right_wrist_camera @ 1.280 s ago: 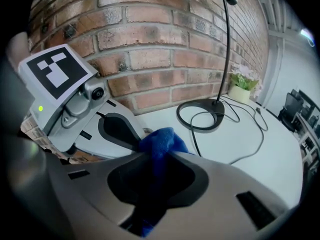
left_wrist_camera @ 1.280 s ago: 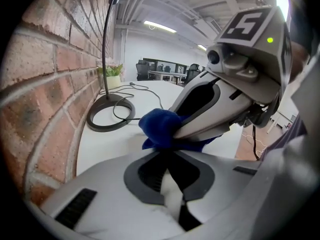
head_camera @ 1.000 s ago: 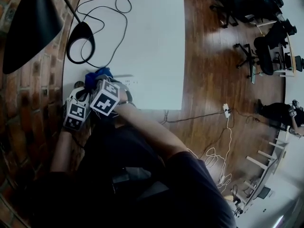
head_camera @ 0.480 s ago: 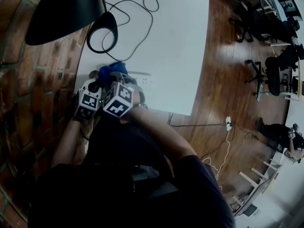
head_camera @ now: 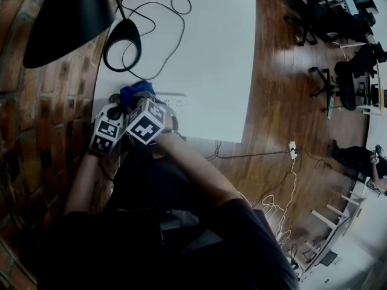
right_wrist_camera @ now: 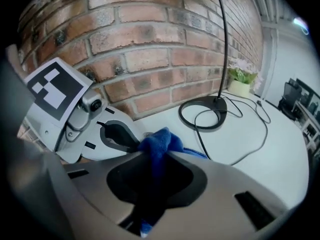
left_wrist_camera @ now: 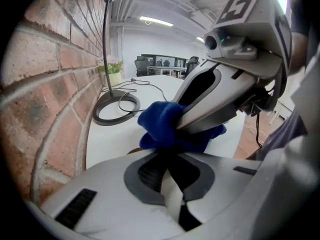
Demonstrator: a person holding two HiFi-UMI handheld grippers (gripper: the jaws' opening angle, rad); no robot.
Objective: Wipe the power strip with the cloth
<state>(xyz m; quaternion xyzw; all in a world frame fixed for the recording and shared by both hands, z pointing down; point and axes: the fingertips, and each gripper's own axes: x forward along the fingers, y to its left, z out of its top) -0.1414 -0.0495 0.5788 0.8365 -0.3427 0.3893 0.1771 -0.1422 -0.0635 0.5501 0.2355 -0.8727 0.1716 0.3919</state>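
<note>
A blue cloth (head_camera: 136,91) is bunched at the near left of the white table (head_camera: 205,53), against the left end of the white power strip (head_camera: 176,101). Both grippers meet at it, their marker cubes side by side, left (head_camera: 107,136) and right (head_camera: 147,121). In the left gripper view my left gripper (left_wrist_camera: 167,156) is shut, pinching a fold of the cloth (left_wrist_camera: 162,126) at its tips, and a finger of the right gripper (left_wrist_camera: 200,109) presses into the same bunch. My right gripper (right_wrist_camera: 152,156) is shut on the cloth (right_wrist_camera: 157,143), which runs down between its jaws.
A brick wall (head_camera: 42,101) borders the table's left side. A black lamp base (head_camera: 121,43) with a looping black cable (head_camera: 158,34) sits behind the cloth, under the lamp shade (head_camera: 66,17). A potted plant (right_wrist_camera: 240,86) stands at the far end. Cables lie on the wooden floor (head_camera: 292,148).
The head view has swung a little. Both grippers stay together on the cloth at the strip's left end.
</note>
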